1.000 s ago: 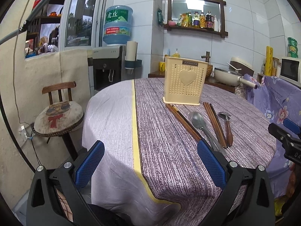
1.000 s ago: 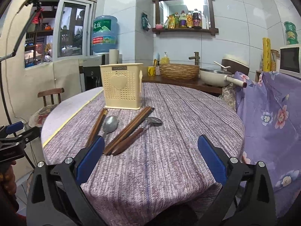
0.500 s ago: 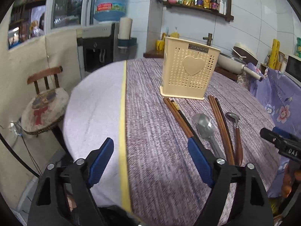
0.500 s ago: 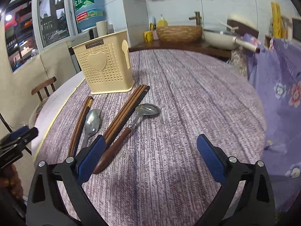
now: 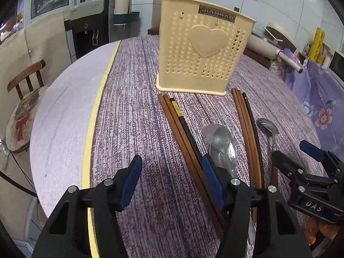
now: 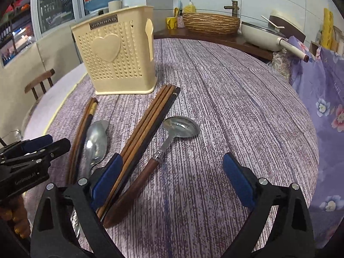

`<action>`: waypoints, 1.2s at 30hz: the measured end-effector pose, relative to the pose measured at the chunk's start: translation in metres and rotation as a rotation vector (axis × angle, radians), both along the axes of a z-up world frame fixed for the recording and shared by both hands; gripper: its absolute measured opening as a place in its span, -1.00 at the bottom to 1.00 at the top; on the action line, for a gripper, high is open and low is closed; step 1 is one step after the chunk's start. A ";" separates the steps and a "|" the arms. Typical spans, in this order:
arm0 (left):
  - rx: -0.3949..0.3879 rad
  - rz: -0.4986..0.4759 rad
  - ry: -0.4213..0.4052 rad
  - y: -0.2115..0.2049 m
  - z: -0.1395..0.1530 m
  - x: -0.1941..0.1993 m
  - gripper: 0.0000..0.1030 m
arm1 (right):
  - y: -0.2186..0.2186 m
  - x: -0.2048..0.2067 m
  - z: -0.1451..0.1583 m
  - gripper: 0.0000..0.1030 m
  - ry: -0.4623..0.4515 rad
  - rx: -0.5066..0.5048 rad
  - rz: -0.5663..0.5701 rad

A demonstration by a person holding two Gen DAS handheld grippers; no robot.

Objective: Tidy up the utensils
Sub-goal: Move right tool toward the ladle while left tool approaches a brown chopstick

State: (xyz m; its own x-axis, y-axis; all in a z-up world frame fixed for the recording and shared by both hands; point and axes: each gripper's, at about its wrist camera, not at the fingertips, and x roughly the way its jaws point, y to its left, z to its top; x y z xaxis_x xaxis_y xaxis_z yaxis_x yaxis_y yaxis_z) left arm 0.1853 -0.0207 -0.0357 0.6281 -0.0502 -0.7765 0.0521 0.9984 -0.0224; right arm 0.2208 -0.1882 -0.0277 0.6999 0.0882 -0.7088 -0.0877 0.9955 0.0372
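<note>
Lying in a row on the purple tablecloth (image 6: pixel 225 90), near side of the cream holder (image 5: pixel 202 53): left chopsticks (image 5: pixel 180 126), steel spoon (image 5: pixel 221 144), right chopsticks (image 5: pixel 247 129), wooden-handled spoon (image 6: pixel 163 148). Losing their near ends behind the gripper frames in both views. Reading "JIANHAO" on the holder's plate, "DAS" on the right gripper (image 6: pixel 172 178) body. Hovering low with jaws spread wide, the left gripper (image 5: pixel 172 178) over bare cloth, both gripping nothing.
</note>
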 end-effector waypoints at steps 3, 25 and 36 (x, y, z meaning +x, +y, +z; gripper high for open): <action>0.004 0.000 0.000 -0.006 -0.001 0.006 0.12 | 0.004 0.010 -0.004 0.81 0.021 0.004 -0.011; -0.057 0.076 0.002 0.045 0.006 0.012 0.14 | -0.038 0.034 -0.011 0.28 0.155 0.046 0.045; -0.069 0.105 0.010 0.062 0.006 0.015 0.14 | -0.066 0.037 -0.007 0.12 0.172 0.022 -0.013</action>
